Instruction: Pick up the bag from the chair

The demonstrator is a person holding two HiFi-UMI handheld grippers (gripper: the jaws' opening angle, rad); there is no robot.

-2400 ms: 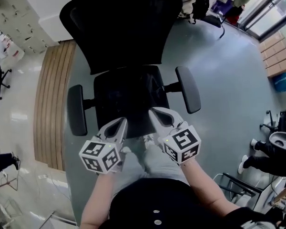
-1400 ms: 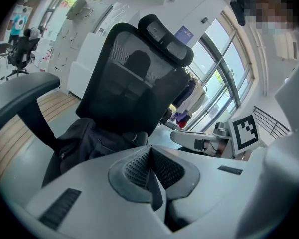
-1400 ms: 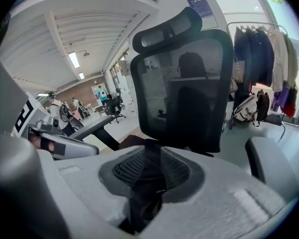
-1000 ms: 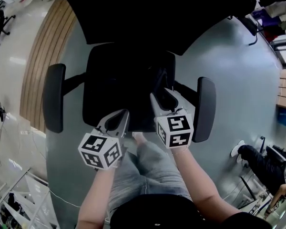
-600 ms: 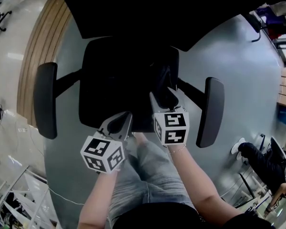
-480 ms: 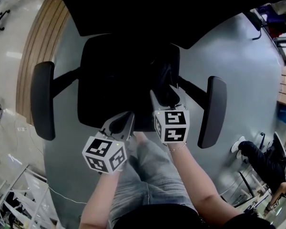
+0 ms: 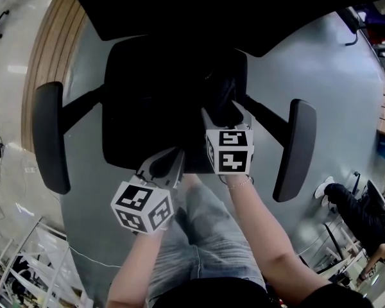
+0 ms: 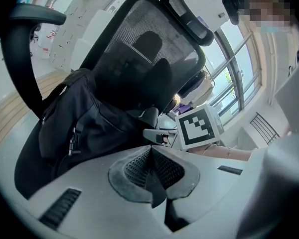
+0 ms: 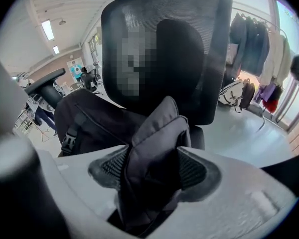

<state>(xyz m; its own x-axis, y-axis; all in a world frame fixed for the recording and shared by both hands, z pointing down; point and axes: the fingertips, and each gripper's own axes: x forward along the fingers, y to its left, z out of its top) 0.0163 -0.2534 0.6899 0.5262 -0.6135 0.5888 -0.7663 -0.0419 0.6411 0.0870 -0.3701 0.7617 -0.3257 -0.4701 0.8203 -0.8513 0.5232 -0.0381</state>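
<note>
Black fabric covers most of the seat of the chair (image 7: 138, 117): the bag (image 8: 87, 126) lies slumped there, its far side leaning against the mesh backrest (image 9: 164, 44), with a zip line and a plastic buckle (image 9: 68, 142) showing on its side. The right gripper (image 9: 154, 168) reaches over the near right part of the seat. Its two jaws are pressed onto a thick padded fold of the bag, probably a shoulder strap (image 9: 159, 133), which bulges up and out between the ribbed pads. In the head view that gripper's tip sits over the dark mass of the bag, just inside the right armrest (image 7: 295, 149). The left gripper (image 8: 150, 169) is at the near edge of the seat, to the left of the right one and a little nearer the person. Its jaws are brought fully together with nothing between them, and the bag lies just beyond its tip without touching it. From the left gripper view the right gripper's marker cube (image 8: 199, 127) shows beside the bag. The left armrest (image 7: 48, 136) stands out over the grey floor (image 7: 321, 76), and the person's jeans (image 7: 205, 236) are close to the seat's near edge.
</note>
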